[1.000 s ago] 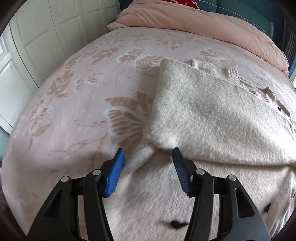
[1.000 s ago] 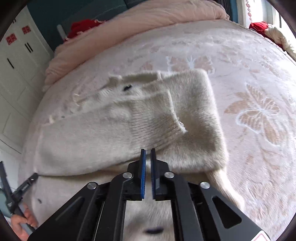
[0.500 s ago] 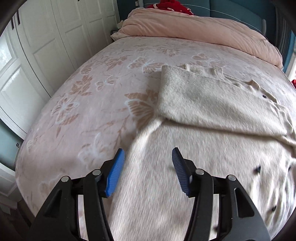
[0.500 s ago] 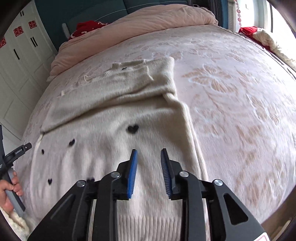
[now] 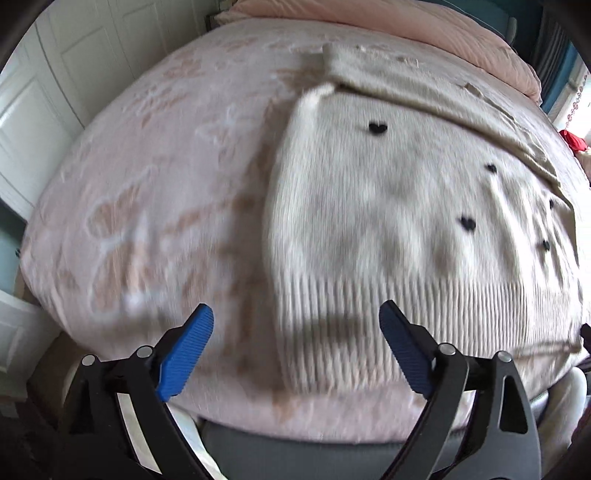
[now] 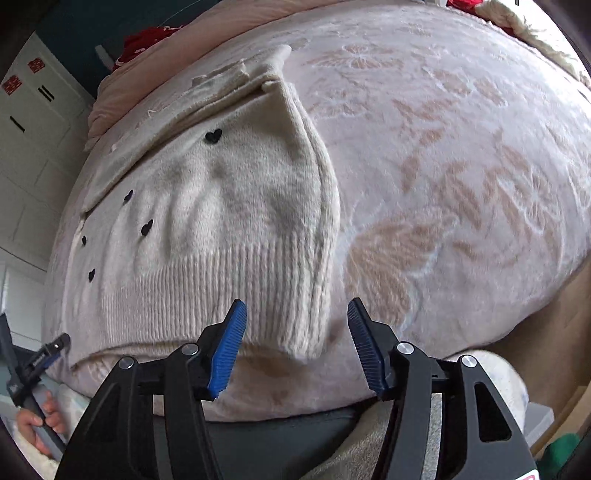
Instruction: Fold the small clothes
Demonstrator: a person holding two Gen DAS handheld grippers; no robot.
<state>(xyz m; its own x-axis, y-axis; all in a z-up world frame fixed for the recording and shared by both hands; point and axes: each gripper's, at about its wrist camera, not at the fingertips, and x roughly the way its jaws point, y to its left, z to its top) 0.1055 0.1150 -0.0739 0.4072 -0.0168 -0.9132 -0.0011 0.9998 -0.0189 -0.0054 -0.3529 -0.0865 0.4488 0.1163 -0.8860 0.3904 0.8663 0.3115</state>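
Note:
A cream knit sweater [image 5: 388,229] with small black hearts lies flat on the pink butterfly bedspread [image 5: 155,206], its top part folded down and its ribbed hem toward me. My left gripper [image 5: 295,347] hovers over the hem's left corner, its jaws opening wide and nothing pinched. In the right wrist view the same sweater [image 6: 221,229] shows its right edge and ribbed hem. My right gripper [image 6: 293,341] hangs over the hem's right corner, its jaws opening, the corner between them but the pads not pressing.
A pink duvet [image 5: 406,26] is bunched at the bed's far end with red cloth [image 6: 147,40] behind. White cupboard doors [image 5: 44,110] stand left of the bed. The bed's near edge [image 5: 295,439] is just below the grippers. A hand [image 6: 40,417] holds the other gripper's handle.
Both grippers have drawn back from the folded top part to the ribbed hem at the bed's near edge. The right jaws went from shut to apart; the left jaws widened.

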